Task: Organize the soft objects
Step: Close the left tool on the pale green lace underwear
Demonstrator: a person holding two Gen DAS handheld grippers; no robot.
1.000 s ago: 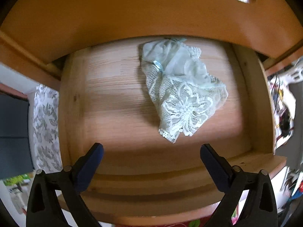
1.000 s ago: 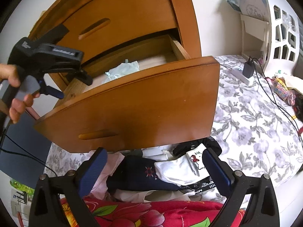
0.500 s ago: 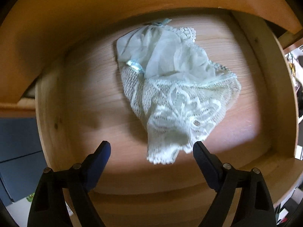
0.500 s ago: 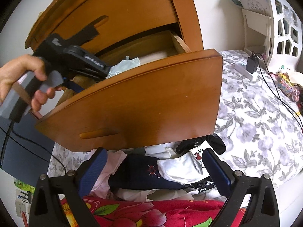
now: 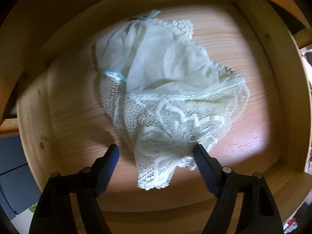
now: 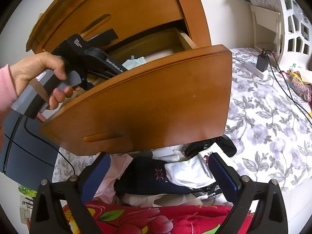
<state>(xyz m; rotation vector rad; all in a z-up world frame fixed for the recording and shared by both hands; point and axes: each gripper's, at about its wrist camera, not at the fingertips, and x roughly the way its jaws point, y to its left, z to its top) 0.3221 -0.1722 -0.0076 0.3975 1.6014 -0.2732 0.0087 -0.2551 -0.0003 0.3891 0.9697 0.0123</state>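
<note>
The right claw (image 6: 159, 172) hangs with its blue pads spread wide and nothing between them, above a heap of clothes (image 6: 175, 175): a navy piece, white socks, pink cloth and a red flowered fabric. Above the heap juts the open wooden drawer (image 6: 156, 101). A hand (image 6: 39, 78) in a pink sleeve holds the left claw's body (image 6: 91, 58) tipped down into that drawer, its fingertips hidden behind the drawer front, close to a pale lace garment (image 6: 134, 61). To the right lies a flower-printed bed (image 6: 263, 117).
</note>
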